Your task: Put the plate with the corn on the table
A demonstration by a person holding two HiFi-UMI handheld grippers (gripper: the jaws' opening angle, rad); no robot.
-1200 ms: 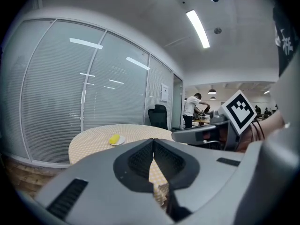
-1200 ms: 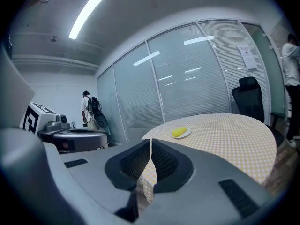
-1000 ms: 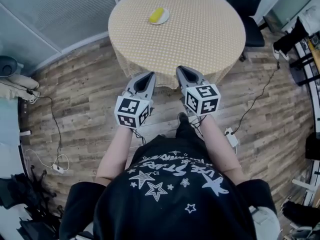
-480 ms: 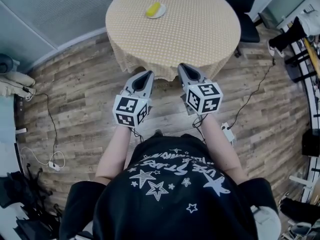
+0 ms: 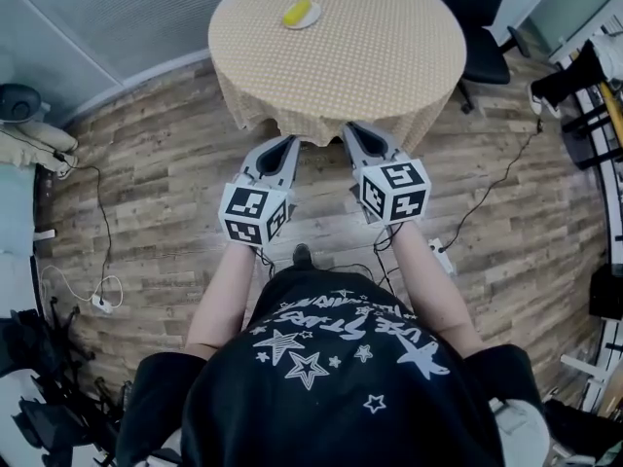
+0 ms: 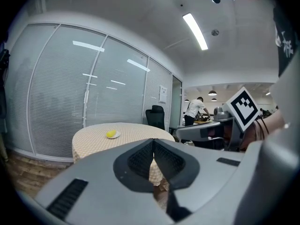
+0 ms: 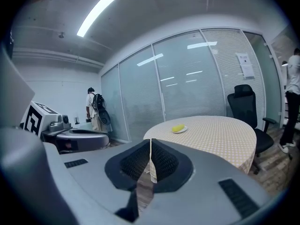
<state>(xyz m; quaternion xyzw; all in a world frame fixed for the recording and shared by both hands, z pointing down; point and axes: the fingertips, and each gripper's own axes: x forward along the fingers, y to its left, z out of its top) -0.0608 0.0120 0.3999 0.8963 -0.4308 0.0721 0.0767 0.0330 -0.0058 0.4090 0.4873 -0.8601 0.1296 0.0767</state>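
Observation:
A small white plate point(image 5: 302, 16) with a yellow corn cob point(image 5: 297, 12) rests on the far left part of a round table point(image 5: 389, 56) with a dotted beige cloth. The same plate point(image 6: 111, 135) point(image 7: 178, 129) appears in both gripper views, far ahead. My left gripper point(image 5: 285, 149) and right gripper point(image 5: 354, 136) hover side by side over the wooden floor, just short of the table's near edge. Both are shut with nothing between the jaws.
A black office chair point(image 5: 482, 27) stands at the table's right. Cables and a power strip point(image 5: 440, 257) lie on the floor to the right, more cables point(image 5: 97, 305) to the left. Glass partition walls point(image 5: 117, 17) run behind the table. People point(image 6: 193, 111) point(image 7: 96, 109) stand in the distance.
The person has stepped back slightly, so the table and plate sit a little farther up in the head view. Both grippers stay shut and side by side.

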